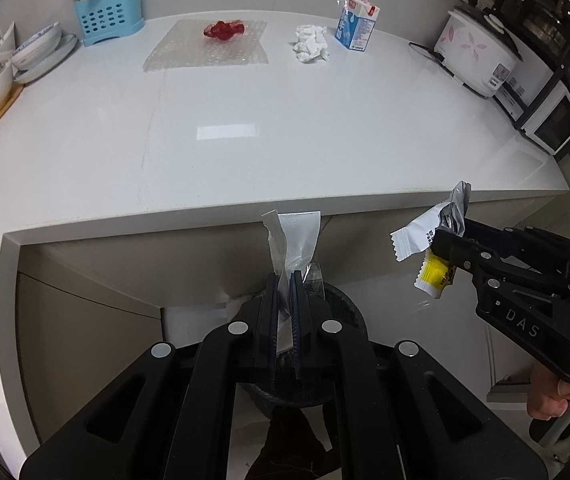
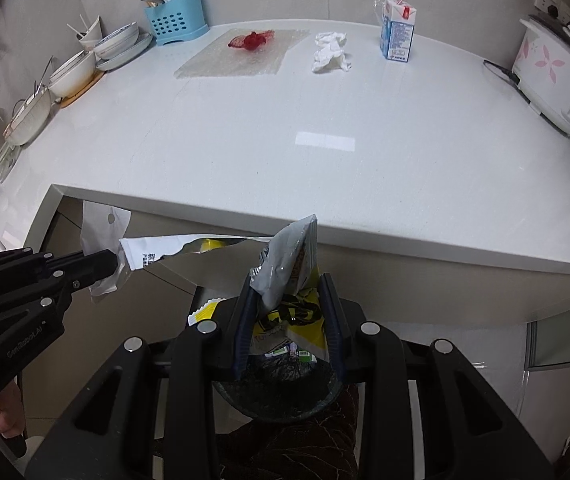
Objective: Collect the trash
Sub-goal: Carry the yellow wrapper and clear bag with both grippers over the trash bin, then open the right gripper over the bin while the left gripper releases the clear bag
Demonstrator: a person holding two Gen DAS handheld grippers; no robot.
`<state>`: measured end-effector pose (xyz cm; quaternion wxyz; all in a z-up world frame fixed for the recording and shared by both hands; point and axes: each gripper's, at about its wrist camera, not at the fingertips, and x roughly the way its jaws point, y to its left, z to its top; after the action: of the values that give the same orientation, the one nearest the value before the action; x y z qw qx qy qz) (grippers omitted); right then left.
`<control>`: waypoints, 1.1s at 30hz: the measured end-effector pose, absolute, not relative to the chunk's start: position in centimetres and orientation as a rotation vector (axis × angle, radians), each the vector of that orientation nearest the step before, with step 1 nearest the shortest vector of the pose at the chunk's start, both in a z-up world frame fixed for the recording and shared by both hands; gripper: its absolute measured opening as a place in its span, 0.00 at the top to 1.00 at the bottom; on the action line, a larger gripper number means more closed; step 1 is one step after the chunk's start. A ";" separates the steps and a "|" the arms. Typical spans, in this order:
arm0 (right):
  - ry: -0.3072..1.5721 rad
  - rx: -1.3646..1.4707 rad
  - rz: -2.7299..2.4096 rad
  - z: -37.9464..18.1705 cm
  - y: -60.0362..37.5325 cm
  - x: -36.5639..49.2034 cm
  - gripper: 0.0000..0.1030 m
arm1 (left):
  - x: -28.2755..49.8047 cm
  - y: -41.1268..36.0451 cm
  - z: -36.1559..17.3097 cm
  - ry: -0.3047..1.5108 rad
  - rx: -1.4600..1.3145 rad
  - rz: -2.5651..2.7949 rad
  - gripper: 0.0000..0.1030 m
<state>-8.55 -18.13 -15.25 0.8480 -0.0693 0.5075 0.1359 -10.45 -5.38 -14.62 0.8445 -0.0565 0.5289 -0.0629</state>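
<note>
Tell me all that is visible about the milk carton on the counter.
The milk carton is a small box, blue and white with printed text, and its folded top is white with red marks. It looks like coated paper. A thin straw sticks up from the top. It stands upright at the far side of the white counter, to the right of the crumpled tissue and apart from it. Only the counter touches it.

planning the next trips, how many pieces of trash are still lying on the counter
4: red wrapper on the bubble wrap sheet, crumpled tissue right of it, milk carton at the back. Others may be out of frame.
</note>
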 end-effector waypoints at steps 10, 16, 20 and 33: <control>1.118 -0.195 0.288 -18.9 -17.3 -8.9 0.71 | -10.6 -5.6 -19.0 1.176 -0.107 -0.122 0.95; 1.162 -0.208 0.292 -22.0 -16.8 -8.9 0.71 | -10.6 -5.7 -21.1 1.188 -0.126 -0.135 0.95; 1.206 -0.180 0.295 -23.7 -17.0 -8.7 0.71 | -10.6 -5.6 -22.4 1.202 -0.129 -0.127 0.95; 1.270 -0.126 0.318 -28.1 -18.1 -8.7 0.71 | -10.9 -5.1 -26.6 1.229 -0.138 -0.115 0.95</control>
<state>-8.68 -18.13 -28.10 0.7914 -0.0585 0.5904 0.1476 -10.93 -5.07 -26.65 0.8134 -0.0645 0.5756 -0.0540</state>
